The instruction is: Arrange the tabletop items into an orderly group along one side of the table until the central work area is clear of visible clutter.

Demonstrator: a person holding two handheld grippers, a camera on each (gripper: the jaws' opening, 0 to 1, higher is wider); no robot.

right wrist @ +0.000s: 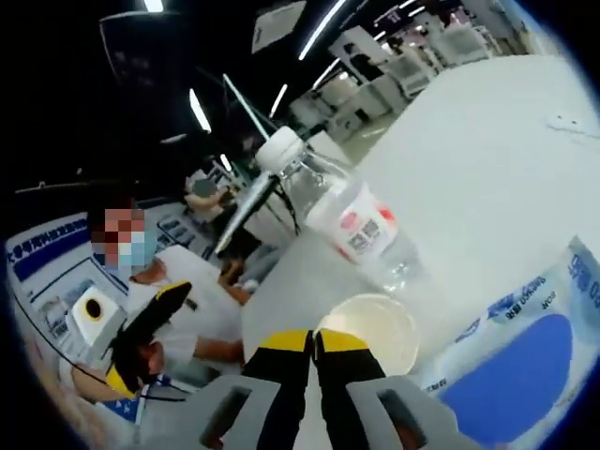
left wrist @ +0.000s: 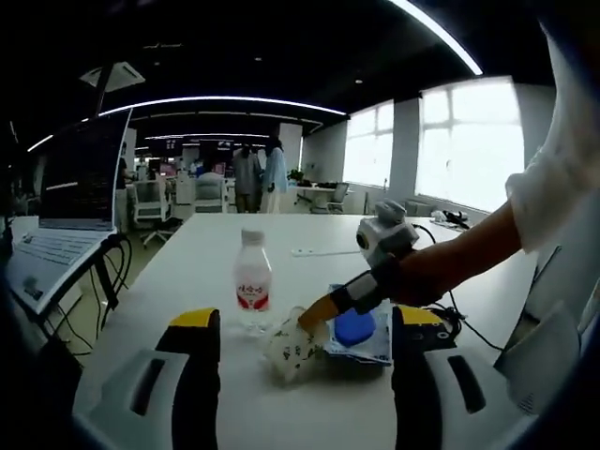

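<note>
White table (left wrist: pixel 309 281), matte, carrying all items noted. Clear plastic water bottle (left wrist: pixel 252 279) with white cap and red-and-white label, upright near table centre in the left gripper view. Just to its right and nearer the camera: paper cup (left wrist: pixel 293 349), printed pattern, lying tilted on its side, touching a blue-and-white wet-wipe pack (left wrist: pixel 361 330) lying flat beside it.

Left hand-held gripper (left wrist: pixel 305 375): yellow-tipped black jaws spread wide, holding nothing, low over the near edge of the table. Cup and pack seen between the two jaws, just ahead of them; bottle slightly beyond and nearer the left jaw.

Right hand-held gripper (left wrist: pixel 314 317) entering the left gripper view from the right, on a person's forearm, tip at the cup rim. In the right gripper view, same right hand-held gripper (right wrist: pixel 314 339) with jaws pressed together on the near rim of the cup (right wrist: pixel 367 330), pale inside of cup facing the camera. Bottle (right wrist: pixel 342 216) just beyond the cup, apart from the jaws, leaning in this rolled view. Wipe pack (right wrist: pixel 511 361) to the right of the jaws, touching the cup.

Open laptop (left wrist: pixel 70 202) at far left table edge, well apart from the group. Cables (left wrist: pixel 450 314) trailing on the right side of the table. Seated person (right wrist: pixel 159 314) in the background of the right gripper view.
</note>
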